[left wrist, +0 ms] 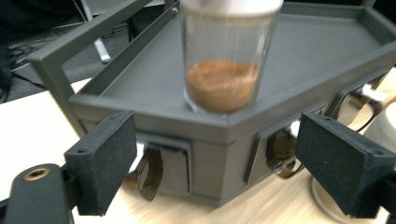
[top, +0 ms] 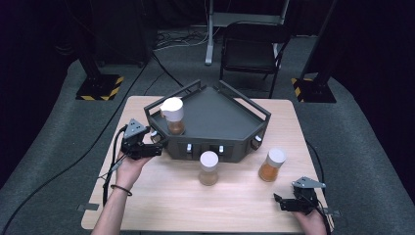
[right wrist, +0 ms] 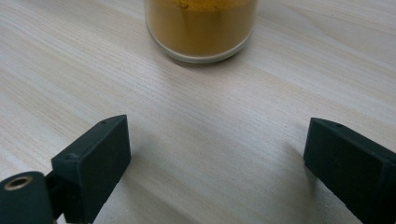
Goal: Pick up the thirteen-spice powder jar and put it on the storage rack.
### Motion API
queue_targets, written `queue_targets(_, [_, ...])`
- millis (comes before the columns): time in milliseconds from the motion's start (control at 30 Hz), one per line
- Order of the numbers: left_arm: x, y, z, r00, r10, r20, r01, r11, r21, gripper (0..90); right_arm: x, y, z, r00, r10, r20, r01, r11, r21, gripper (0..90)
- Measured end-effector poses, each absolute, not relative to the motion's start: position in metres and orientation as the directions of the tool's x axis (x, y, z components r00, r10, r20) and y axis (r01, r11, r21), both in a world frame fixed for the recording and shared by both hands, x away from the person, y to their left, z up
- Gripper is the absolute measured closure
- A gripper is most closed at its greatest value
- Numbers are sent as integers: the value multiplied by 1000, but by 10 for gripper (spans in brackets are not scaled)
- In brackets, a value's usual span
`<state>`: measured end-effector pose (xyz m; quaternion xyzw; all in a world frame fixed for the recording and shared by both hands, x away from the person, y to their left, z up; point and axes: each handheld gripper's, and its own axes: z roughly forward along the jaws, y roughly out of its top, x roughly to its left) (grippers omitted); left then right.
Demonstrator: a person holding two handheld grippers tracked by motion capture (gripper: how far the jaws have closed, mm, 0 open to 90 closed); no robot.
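A dark room with grey carpet sits all around a light wooden table [top: 161, 205]. A black chair [top: 250, 51] stands past the table at 12 o'clock.

In the middle of the table is a dark tray [top: 220, 122] with low rails around it. The rails would likely keep jars from sliding off. One spice jar [top: 173, 115] with a white lid stands in the tray near its 9 o'clock corner, just inside the rim. It holds brown powder. It looks like the jars are being put into the tray one by one, and this one is already in.

Two more jars wait on the table. The middle jar [top: 209, 168] stands just in front of the tray at 6 o'clock. The orange jar [top: 272, 165] stands near the tray at about 4 o'clock.

The left gripper [top: 155, 148] is at 9 o'clock, right beside the tray's front wall. Its jaws stand wide apart and hold nothing. The jar in the tray is a little way beyond them and not touching.

The right gripper [top: 280, 201] rests low at 5 o'clock. Its jaws are wide apart too, and empty. They point at the orange jar, which I think is the next one to pick up.
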<state>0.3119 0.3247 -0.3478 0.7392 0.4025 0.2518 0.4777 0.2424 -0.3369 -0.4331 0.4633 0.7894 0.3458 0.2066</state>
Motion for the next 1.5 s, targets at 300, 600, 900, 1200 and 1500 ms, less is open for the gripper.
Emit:
queue_targets(300, [294, 334, -374, 541, 841, -20, 360, -210, 909, 87, 242, -337, -433, -486, 874, -6, 588, 332, 737, 65])
queue_targets(600, [281, 341, -396, 521, 853, -12, 382, -221, 897, 88, 242, -337, -433, -486, 874, -6, 589, 332, 737, 65])
queue_targets(900, [272, 346, -416, 510, 860, -12, 415, -234, 879, 89, 242, -337, -433, -485, 875, -6, 589, 331, 737, 64])
queue_targets(1200, [269, 353, -432, 508, 861, -35, 452, -232, 862, 95, 242, -337, -433, -485, 875, -6, 589, 331, 737, 64])
queue_targets(1500, [269, 354, -438, 503, 863, -40, 496, -251, 831, 95, 242, -337, -433, -485, 875, -6, 589, 331, 737, 64])
